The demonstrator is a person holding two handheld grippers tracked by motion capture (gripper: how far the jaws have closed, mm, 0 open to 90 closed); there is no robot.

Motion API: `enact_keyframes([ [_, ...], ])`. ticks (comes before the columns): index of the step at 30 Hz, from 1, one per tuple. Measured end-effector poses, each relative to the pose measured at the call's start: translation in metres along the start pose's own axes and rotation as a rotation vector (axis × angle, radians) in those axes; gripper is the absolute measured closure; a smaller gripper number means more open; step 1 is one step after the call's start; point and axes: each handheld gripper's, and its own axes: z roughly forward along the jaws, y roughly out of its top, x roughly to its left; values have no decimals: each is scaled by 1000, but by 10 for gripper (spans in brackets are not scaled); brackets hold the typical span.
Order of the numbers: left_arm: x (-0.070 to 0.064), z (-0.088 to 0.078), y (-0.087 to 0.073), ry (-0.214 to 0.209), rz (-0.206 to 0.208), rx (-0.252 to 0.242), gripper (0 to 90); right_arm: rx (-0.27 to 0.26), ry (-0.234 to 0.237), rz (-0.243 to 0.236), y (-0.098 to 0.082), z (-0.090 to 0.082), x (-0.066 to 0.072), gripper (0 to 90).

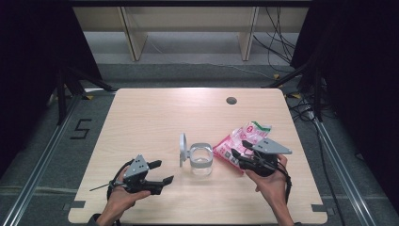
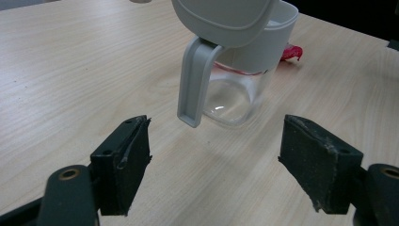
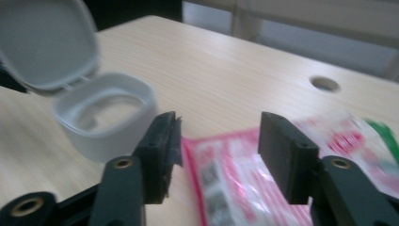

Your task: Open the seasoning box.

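Jar (image 1: 201, 161) mid-worktop (image 1: 155, 117), hinged lid (image 1: 182, 149) already flipped open, empty. Pink snack packet (image 1: 235, 143) lies beside it, unopened, under right tongs (image 3: 216, 155), wide. Left tongs (image 2: 211, 165) wide, empty, facing jar.

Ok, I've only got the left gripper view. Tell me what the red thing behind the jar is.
Observer: A pink and white packet lying flat on the table, just right of the jar.
Operator: Say where the right gripper is.
Observer: The right gripper is over the packet's near end, jaws open and the packet between them.
Operator: Give me the jar's lid.
Observer: The lid is flipped open, standing upright on the jar's left side; the mouth is uncovered.
Operator: Report the far side of the table.
Observer: A round hole near the far edge.
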Motion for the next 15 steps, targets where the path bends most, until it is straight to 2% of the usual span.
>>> enact_keyframes([
  [1,-2,1,0,-6,-18,-16,241,18,-23,9,-6,-5,-8,441],
  [2,-2,0,-1,1,-5,1,241,19,-40,23,-11,-7,-13,423],
  [3,-4,1,-2,3,-34,-2,240,20,-54,78,-15,-9,-15,406],
  [4,-4,2,-2,-6,-22,7,238,22,-60,96,-19,-11,-19,386],
  [5,-6,3,-3,-8,-36,0,237,30,-72,119,-23,-14,-24,353],
  [6,-6,3,-3,-7,-28,7,236,22,-81,138,-26,-14,-27,329],
  [8,-8,4,-3,-7,-22,11,233,35,-94,161,-33,-16,-37,320],
  [10,-9,5,-3,-7,-24,14,231,20,-112,174,-38,-16,-43,318],
  [11,-10,6,-4,-10,-43,0,226,27,-122,206,-39,-17,-42,305],
  [12,-10,6,-4,-2,-27,13,225,14,-118,194,-40,-16,-45,294],
  [13,-11,6,-4,-3,-29,15,225,21,-132,189,-42,-16,-48,277],
  [14,-11,7,-5,-7,-23,16,225,16,-126,195,-42,-15,-49,268],
  [15,-12,8,-5,-8,-27,15,222,29,-141,216,-44,-15,-50,259],
])
